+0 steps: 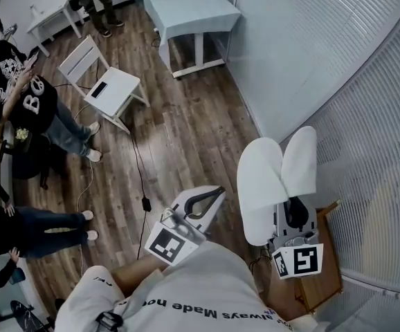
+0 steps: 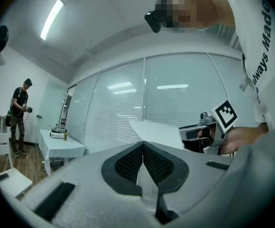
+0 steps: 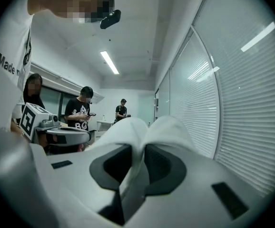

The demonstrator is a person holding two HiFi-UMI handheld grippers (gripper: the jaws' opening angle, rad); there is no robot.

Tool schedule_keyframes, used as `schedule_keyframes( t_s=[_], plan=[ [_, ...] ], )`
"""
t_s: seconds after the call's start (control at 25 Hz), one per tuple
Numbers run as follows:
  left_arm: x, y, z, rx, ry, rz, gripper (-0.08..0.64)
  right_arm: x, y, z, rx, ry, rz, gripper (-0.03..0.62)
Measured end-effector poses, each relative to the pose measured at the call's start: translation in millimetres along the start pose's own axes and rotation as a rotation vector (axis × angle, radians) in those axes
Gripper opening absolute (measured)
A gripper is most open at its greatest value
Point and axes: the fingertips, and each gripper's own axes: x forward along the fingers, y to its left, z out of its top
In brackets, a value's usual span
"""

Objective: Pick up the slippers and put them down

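A pair of white slippers (image 1: 276, 175) is held off the floor, soles pressed together and toes pointing away from me. My right gripper (image 1: 295, 211) is shut on their heel end. In the right gripper view the slippers (image 3: 142, 134) rise between the dark pads (image 3: 162, 163), which pinch the white fabric. My left gripper (image 1: 216, 192) hangs just left of the slippers, and its jaws meet with nothing between them. In the left gripper view the pads (image 2: 128, 163) touch at the tips, and a slipper (image 2: 159, 133) and the right gripper (image 2: 201, 133) show beyond them.
A glass wall with blinds (image 1: 366, 116) runs along the right. A low wooden box (image 1: 324, 275) stands under my right hand. On the wood floor are a white chair (image 1: 106, 81), a white table (image 1: 186, 9) and a black cable (image 1: 141, 178). People (image 1: 20, 95) stand at left.
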Motion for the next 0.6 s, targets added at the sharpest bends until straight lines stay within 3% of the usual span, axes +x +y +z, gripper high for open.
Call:
schedule_keyframes(
  t_s=[0.36, 0.6],
  plan=[
    [-28, 65, 1, 0.003, -0.012, 0.133, 0.013, 76, 47, 8, -0.028, -0.006, 0.155, 0.071],
    [-26, 74, -7, -0.017, -0.006, 0.186, 0.012, 93, 52, 3, -0.036, -0.003, 0.215, 0.071]
  ],
)
